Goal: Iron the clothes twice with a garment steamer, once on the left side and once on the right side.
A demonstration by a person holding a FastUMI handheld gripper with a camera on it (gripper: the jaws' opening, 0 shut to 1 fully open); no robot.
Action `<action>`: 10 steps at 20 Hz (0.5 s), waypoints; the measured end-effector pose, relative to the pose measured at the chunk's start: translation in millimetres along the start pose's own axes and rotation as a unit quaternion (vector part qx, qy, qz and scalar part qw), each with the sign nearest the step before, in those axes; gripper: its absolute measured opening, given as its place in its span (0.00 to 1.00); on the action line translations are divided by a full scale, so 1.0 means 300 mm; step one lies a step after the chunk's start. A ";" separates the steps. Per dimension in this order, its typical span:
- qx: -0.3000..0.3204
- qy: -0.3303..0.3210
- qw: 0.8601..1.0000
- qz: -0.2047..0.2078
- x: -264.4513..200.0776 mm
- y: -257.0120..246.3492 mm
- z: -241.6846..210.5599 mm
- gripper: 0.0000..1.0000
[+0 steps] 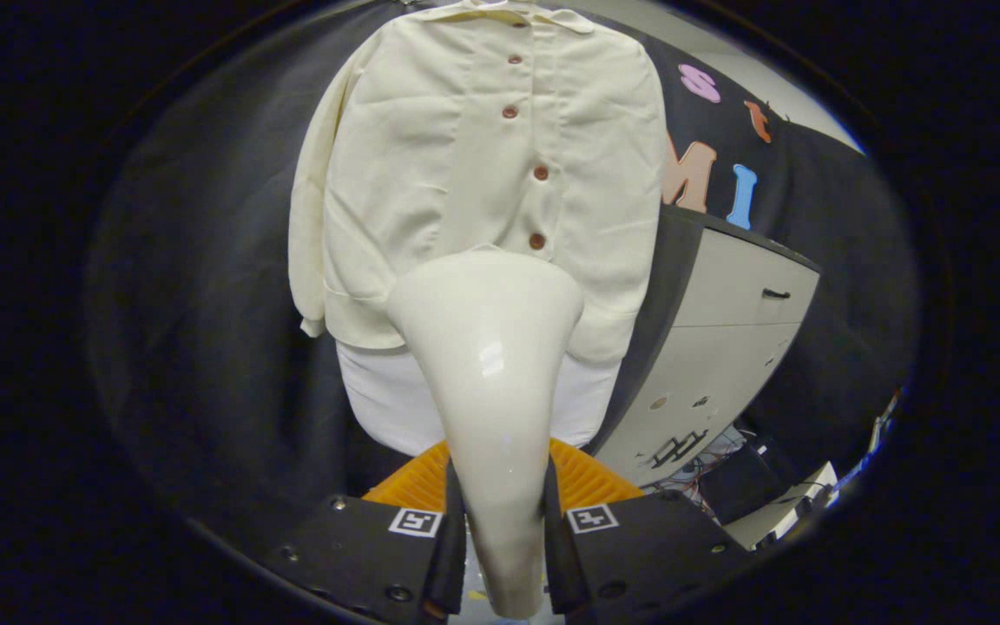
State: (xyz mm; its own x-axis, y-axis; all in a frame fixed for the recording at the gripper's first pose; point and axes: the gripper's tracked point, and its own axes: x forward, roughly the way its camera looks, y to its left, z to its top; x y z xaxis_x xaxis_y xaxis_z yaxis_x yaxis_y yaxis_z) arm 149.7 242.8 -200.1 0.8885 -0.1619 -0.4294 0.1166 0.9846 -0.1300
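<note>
A cream button-up shirt hangs ahead of me, its row of brown buttons running down the middle. My gripper is shut on the white garment steamer, both fingers pressing its handle. The steamer's wide head points up at the shirt's lower hem, near the button line. I cannot tell whether the head touches the cloth. A white cloth hangs out below the shirt's hem.
A grey cabinet with dark edges stands right of the shirt, with wires and boxes at its foot. An orange ribbed object lies just beyond my fingers, behind the steamer's handle.
</note>
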 end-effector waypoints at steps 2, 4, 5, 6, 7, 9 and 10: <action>-0.006 -0.006 1.000 0.005 -0.066 -0.027 0.007 0.38; -0.012 -0.015 1.000 0.007 -0.137 -0.054 0.030 0.38; -0.013 -0.022 1.000 0.008 -0.167 -0.064 0.047 0.38; -0.014 -0.027 1.000 0.008 -0.198 -0.076 0.068 0.38; -0.012 -0.036 0.999 0.010 -0.228 -0.085 0.097 0.38; -0.010 -0.052 0.998 0.016 -0.278 -0.104 0.170 0.38; -0.011 -0.060 0.998 0.019 -0.299 -0.111 0.212 0.38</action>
State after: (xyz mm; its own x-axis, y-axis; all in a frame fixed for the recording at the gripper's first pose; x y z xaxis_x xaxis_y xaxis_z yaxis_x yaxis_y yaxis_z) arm 94.4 228.8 -100.5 0.9388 -0.1146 -0.3248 0.0739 0.9881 -0.1351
